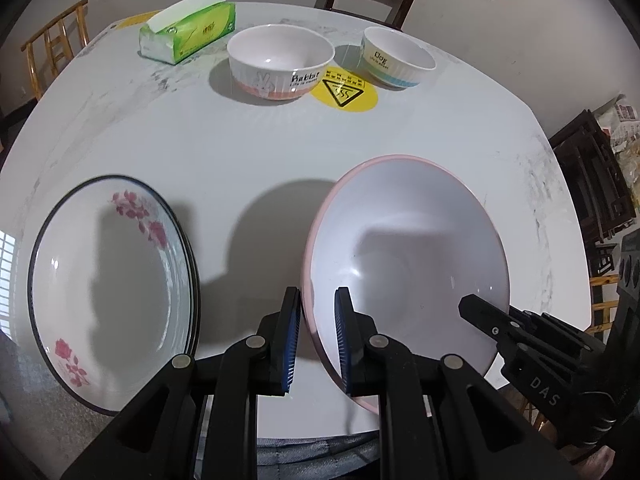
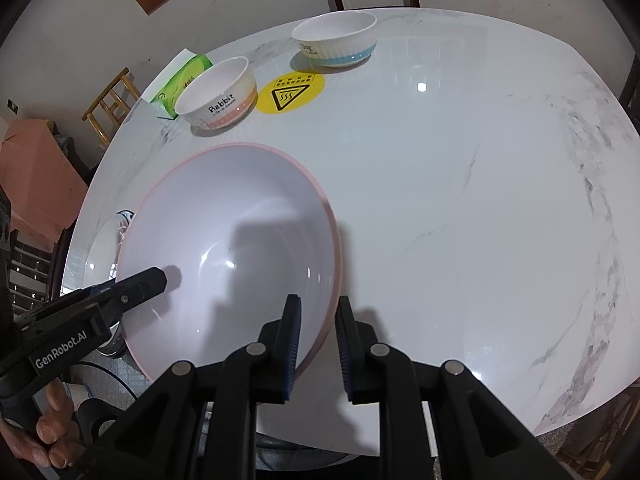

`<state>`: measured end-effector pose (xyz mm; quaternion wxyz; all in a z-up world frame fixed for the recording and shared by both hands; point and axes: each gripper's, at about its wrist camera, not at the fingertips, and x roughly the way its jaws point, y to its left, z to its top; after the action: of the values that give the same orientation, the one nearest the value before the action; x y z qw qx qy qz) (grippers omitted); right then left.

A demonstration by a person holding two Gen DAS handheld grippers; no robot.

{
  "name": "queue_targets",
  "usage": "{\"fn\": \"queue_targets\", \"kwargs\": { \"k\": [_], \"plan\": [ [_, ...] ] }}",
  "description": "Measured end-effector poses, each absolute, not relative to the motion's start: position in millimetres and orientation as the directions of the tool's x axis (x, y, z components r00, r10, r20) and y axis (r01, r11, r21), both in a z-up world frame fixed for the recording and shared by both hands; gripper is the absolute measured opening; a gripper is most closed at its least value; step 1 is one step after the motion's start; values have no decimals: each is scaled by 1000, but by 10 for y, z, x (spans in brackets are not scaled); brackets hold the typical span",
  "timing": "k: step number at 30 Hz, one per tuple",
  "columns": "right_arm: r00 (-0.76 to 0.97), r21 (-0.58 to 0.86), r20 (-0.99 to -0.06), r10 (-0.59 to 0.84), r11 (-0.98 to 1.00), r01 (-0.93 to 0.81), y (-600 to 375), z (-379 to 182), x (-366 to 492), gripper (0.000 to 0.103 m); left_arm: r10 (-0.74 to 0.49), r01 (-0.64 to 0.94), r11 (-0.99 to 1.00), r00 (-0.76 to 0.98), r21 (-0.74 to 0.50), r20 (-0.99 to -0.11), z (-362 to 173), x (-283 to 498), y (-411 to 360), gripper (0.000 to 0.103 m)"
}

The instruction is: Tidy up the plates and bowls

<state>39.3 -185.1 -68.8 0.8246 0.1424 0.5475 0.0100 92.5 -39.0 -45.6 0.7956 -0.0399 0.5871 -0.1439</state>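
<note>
Big pink-rimmed bowl [image 1: 404,264] is tilted above the worktop [image 1: 248,152], near the flowered plates [image 1: 108,292]. Left gripper [image 1: 317,340] & right gripper [image 2: 318,346] each have jaws nearly closed, straddling opposite rims. Probably best to lower both sides evenly w/o twisting.

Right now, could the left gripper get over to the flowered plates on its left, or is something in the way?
Probably not yet: the left gripper straddles the pink bowl rim, with the right gripper on the opposite rim. The table between the bowl and the flowered plates looks bare, so the path seems free once it lets go.
</note>
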Motion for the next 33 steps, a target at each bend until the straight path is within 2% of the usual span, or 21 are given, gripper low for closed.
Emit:
{"fn": "queue_targets", "kwargs": {
  "k": [13, 16, 21, 26, 33],
  "plan": [
    [390, 258, -900, 192, 958, 124, -1799, -719, 401, 21, -285, 174, 953, 247, -247, -926, -554, 908, -313, 16],
    [399, 260, -896, 192, 958, 123, -1806, -697, 392, 26, -289, 169, 953, 264, -251, -920, -513, 915, -263, 28],
    [429, 262, -883, 191, 958, 112, -1870, -547, 361, 30, -305, 176, 949, 292, -263, -906, -398, 916, -130, 40],
    [477, 266, -858, 190, 959, 97, -1948, -286, 429, 30, -327, 181, 942, 326, -281, -887, -238, 983, -2, 41],
    [490, 264, -844, 218, 964, 27, -1919, 50, 887, 30, -297, 74, 954, 348, -290, -889, -129, 1444, 282, 41]
  ]
}}
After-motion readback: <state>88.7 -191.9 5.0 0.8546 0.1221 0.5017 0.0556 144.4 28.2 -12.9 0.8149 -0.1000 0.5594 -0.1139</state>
